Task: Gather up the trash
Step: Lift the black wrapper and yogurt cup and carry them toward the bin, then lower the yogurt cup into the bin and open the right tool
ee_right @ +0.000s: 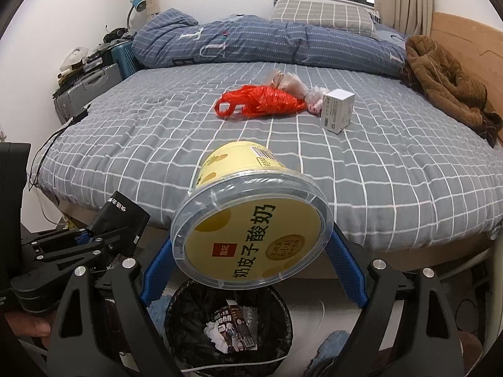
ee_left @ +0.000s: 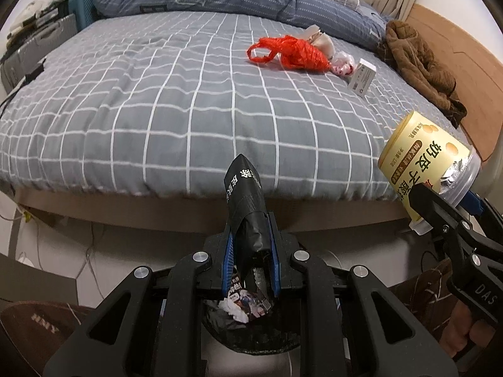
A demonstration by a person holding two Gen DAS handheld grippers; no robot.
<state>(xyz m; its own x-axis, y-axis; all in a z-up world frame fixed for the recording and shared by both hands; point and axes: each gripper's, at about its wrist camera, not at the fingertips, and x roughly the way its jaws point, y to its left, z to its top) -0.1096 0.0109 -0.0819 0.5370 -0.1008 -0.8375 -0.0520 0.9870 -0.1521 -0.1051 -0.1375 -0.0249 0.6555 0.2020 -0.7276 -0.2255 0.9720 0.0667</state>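
My left gripper (ee_left: 251, 235) is shut on a black snack wrapper (ee_left: 245, 201), held above the black-lined trash bin (ee_left: 251, 333); it also shows in the right wrist view (ee_right: 122, 216). My right gripper (ee_right: 251, 264) is shut on a yellow yogurt tub (ee_right: 251, 220) with a clear lid, tilted over the bin (ee_right: 188, 320); the tub also shows at the right of the left wrist view (ee_left: 424, 160). On the bed lie a red plastic bag (ee_left: 292, 51) (ee_right: 261, 102), a clear crumpled bag (ee_right: 286, 83) and a small white box (ee_left: 361, 77) (ee_right: 338, 110).
The bed with a grey checked sheet (ee_right: 377, 172) fills the view, a blue duvet (ee_right: 251, 40) at its far end. A brown garment (ee_right: 440, 78) lies by the wooden headboard. Suitcases (ee_right: 91, 88) stand at the left. The bin holds paper and wrappers.
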